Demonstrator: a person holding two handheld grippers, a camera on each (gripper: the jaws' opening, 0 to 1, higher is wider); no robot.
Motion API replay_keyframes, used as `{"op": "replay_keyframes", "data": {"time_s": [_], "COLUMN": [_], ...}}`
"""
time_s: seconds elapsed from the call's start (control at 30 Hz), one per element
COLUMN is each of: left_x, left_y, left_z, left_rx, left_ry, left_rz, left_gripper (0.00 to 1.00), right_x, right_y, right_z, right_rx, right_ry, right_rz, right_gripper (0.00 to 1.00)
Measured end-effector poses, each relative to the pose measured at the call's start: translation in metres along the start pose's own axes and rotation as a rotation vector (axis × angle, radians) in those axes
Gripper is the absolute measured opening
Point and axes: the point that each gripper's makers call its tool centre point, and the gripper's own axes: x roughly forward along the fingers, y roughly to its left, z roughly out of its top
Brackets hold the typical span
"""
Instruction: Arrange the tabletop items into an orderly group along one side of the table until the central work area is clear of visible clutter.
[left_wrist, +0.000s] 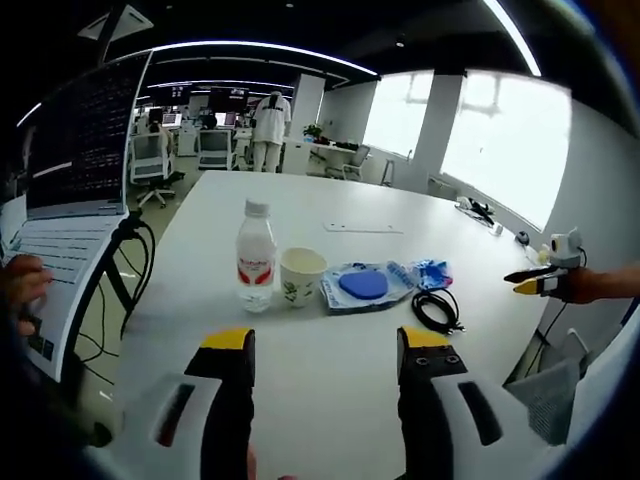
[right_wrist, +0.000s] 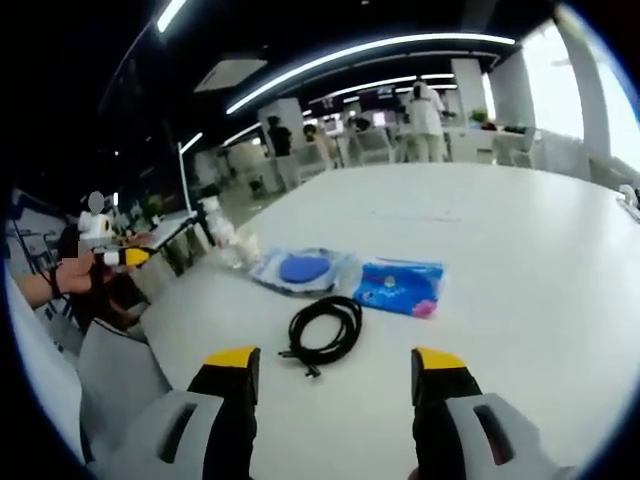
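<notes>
Tabletop items lie ahead of both my claws on the white surface (left_wrist: 330, 370). My left claw (left_wrist: 325, 345) rises from the bottom of the left gripper view with its yellow-tipped jaws spread apart and nothing between them. Just beyond it, in the middle of the frame, a clear water bottle (left_wrist: 256, 258) with a red label stands upright, and a paper cup (left_wrist: 301, 275) stands just beside it on its right. Right of the cup lies a clear packet holding a blue round piece (left_wrist: 362, 286), then a small blue wrapper (left_wrist: 432, 272), and below that a coiled black cable (left_wrist: 436, 310). At the left edge of the frame an open laptop (left_wrist: 75, 170) sits with a hand (left_wrist: 22, 282) on its keys. My right claw (left_wrist: 532, 280) shows at the right edge of this view.

In the right gripper view my right claw (right_wrist: 335, 365) comes up from the bottom, jaws wide apart and empty. The coiled black cable (right_wrist: 324, 333) lies just beyond it in mid frame. Above it to the left is the clear packet with the blue round piece (right_wrist: 300, 269), and to the right the blue wrapper (right_wrist: 403, 287), apart from the cable. At the left of this frame my left claw (right_wrist: 128, 257) is in view.
</notes>
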Motion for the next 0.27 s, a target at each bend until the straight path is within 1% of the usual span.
{"op": "replay_keyframes", "data": {"time_s": [0.27], "left_x": [-0.0001], "left_y": [-0.0031], "left_z": [0.0], "left_rx": [-0.001], "left_ry": [0.001], "left_rz": [-0.004], "left_gripper": [0.57], "right_x": [-0.0009], "right_y": [0.0019], "right_z": [-0.0026], "right_rx": [0.006], "right_ry": [0.003], "right_rz": [0.0], "right_gripper": [0.62]}}
